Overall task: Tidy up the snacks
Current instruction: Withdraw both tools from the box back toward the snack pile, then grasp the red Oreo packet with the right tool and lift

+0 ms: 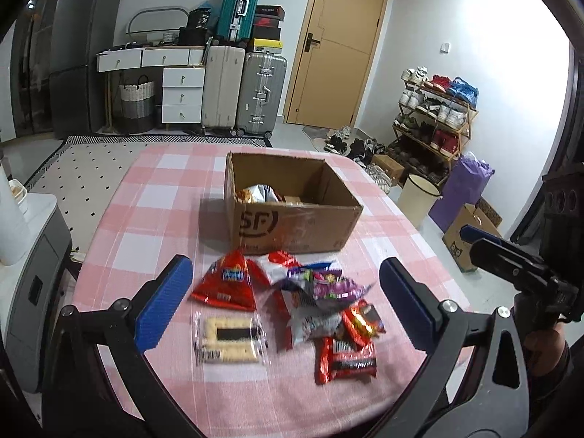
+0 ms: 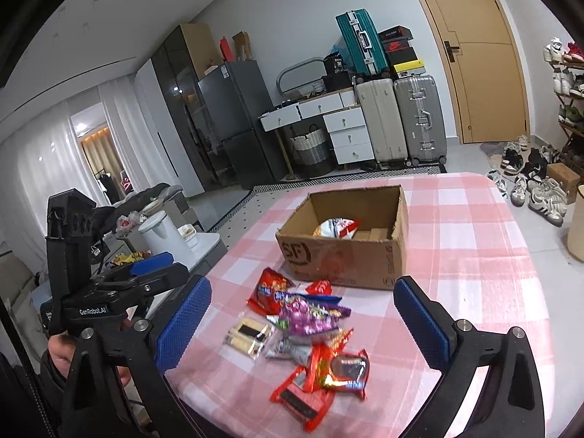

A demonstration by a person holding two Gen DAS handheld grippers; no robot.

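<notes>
An open cardboard box (image 1: 292, 226) (image 2: 346, 259) stands mid-table with a crumpled snack bag (image 1: 255, 193) (image 2: 335, 228) inside. In front of it lies a loose pile: a red triangular pack (image 1: 228, 284) (image 2: 268, 290), a clear biscuit pack (image 1: 230, 339) (image 2: 250, 335), a purple pack (image 1: 328, 284) (image 2: 310, 314) and red wrappers (image 1: 346, 361) (image 2: 310, 398). My left gripper (image 1: 284, 273) hovers open over the pile, its blue pads apart from the packs. My right gripper (image 2: 301, 288) is also open above the pile, holding nothing. Each gripper shows at the edge of the other's view.
The table wears a pink checked cloth (image 1: 164, 197) and ends close behind the box. A white side cabinet (image 1: 33, 255) with a kettle (image 2: 160, 237) stands left of it. On the floor to the right are a bin (image 1: 418, 197), a shoe rack (image 1: 434, 120) and boxes.
</notes>
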